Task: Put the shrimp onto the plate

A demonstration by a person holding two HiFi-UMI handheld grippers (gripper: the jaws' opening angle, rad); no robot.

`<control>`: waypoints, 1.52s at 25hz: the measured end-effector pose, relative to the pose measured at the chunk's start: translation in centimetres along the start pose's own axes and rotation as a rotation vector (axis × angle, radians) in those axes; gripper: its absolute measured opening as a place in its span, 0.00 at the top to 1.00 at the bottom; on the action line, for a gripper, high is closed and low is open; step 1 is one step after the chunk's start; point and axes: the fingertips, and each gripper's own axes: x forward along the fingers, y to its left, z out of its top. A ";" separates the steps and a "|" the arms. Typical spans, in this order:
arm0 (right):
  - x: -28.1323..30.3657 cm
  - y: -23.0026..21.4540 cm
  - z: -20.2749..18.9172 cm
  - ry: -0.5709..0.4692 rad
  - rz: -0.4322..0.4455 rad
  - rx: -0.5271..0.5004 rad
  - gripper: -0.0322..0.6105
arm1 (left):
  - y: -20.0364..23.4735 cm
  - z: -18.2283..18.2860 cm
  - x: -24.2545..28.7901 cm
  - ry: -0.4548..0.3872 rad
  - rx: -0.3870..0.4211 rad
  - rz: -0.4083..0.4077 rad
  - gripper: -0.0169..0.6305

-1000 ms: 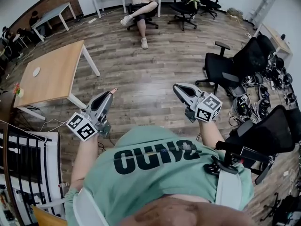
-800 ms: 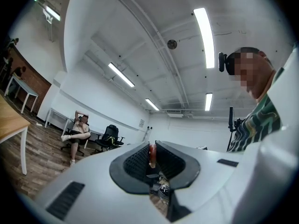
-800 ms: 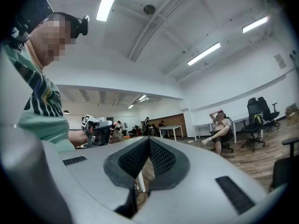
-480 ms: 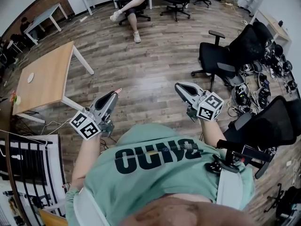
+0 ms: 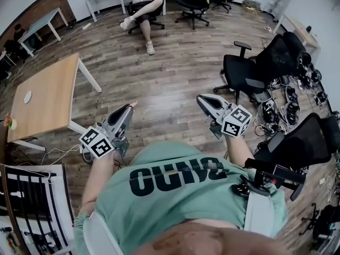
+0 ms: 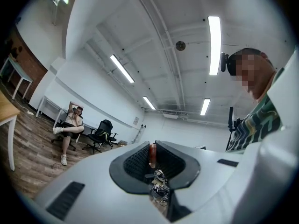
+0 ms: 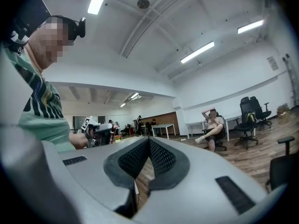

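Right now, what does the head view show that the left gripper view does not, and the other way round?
Only the head view: what looks like the white plate on the wooden table, and the right gripper.
Only the left gripper view: the ceiling lights, and the tongs pinching the shrimp between their pads; the head view gives only its pink tip.
Both: the left gripper, the seated person and the wooden floor.
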 end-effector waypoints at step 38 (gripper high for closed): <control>32.7 -24.4 3.4 0.052 0.411 0.031 0.94 | 28.1 7.8 11.6 -0.097 -0.024 0.337 0.91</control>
